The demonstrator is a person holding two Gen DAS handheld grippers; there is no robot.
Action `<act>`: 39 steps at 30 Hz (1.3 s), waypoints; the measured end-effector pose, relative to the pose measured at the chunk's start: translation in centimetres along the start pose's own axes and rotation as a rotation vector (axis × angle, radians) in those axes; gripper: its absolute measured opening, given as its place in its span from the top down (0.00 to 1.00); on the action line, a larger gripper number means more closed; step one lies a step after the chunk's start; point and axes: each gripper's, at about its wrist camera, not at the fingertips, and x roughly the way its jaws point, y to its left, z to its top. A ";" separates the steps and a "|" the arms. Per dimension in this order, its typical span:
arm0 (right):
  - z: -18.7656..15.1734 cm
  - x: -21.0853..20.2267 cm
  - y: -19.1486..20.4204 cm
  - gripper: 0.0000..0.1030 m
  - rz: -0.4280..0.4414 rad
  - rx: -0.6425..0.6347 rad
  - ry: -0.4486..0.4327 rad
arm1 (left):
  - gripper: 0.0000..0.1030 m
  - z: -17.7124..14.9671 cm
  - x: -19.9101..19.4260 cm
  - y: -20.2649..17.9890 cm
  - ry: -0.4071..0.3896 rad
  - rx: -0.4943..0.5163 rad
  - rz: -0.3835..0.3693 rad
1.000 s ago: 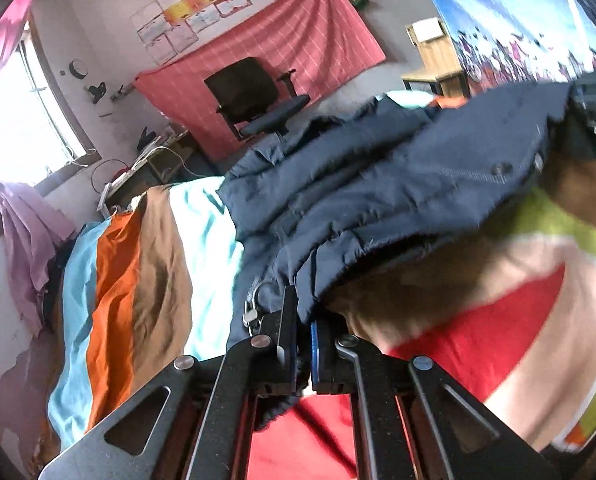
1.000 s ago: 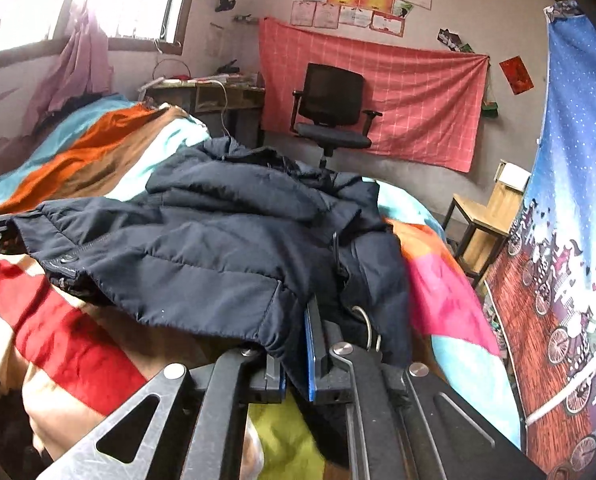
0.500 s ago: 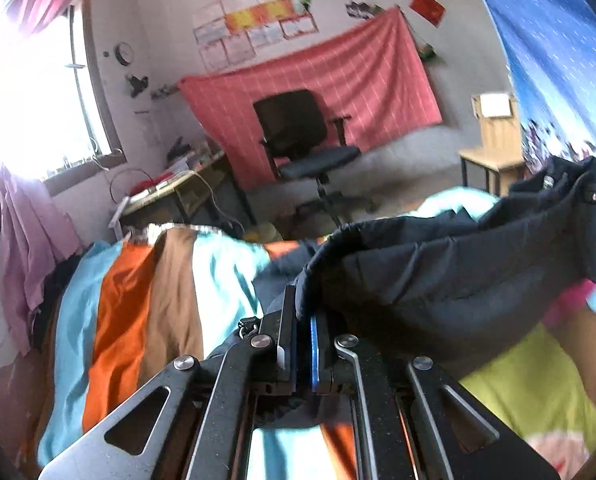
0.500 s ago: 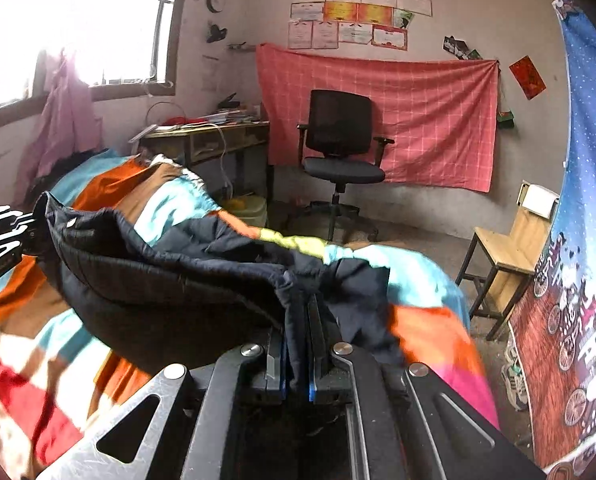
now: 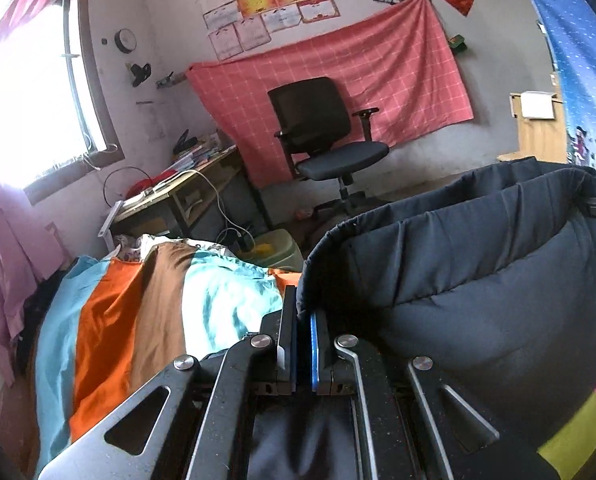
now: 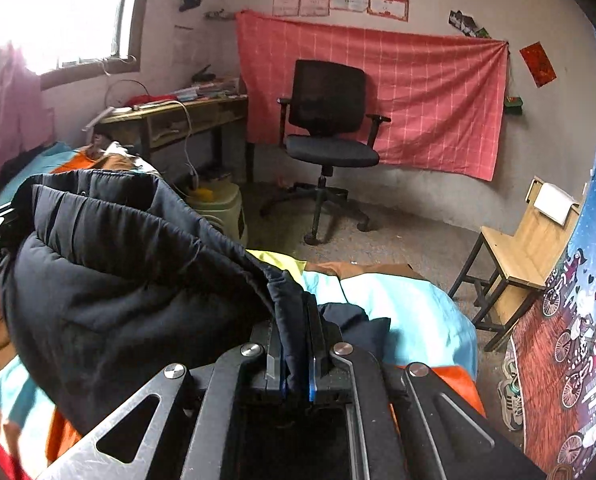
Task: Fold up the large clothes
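Both black two-finger grippers, left gripper (image 5: 303, 316) and right gripper (image 6: 294, 344), pinch opposite ends of the padded navy quilted jacket's (image 5: 477, 264) edge, suspending it taut above the multicoloured striped bedspread (image 5: 138, 312), apparently so one half can be laid over the other.

The big dark jacket (image 5: 457, 272) hangs between both grippers and blocks the middle. Under it is the striped bed cover (image 5: 138, 312) — open room there on the left. Past the bed stand a desk (image 6: 178, 116), a black chair (image 6: 325, 128) and a wooden chair (image 6: 517, 248) — bare floor (image 6: 397, 232) between them.
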 end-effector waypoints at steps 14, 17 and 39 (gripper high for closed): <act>2.2 9.7 0.3 0.93 -0.083 -0.047 0.104 | 0.97 -0.5 9.7 1.1 0.121 -0.131 -0.012; 2.1 11.0 -0.1 0.93 -0.082 -0.040 0.134 | 0.97 -0.5 11.2 1.0 0.150 -0.150 -0.025; -1.2 3.0 -0.4 0.07 0.107 -0.001 -0.117 | 0.20 -0.2 4.1 5.4 0.015 -0.430 -0.216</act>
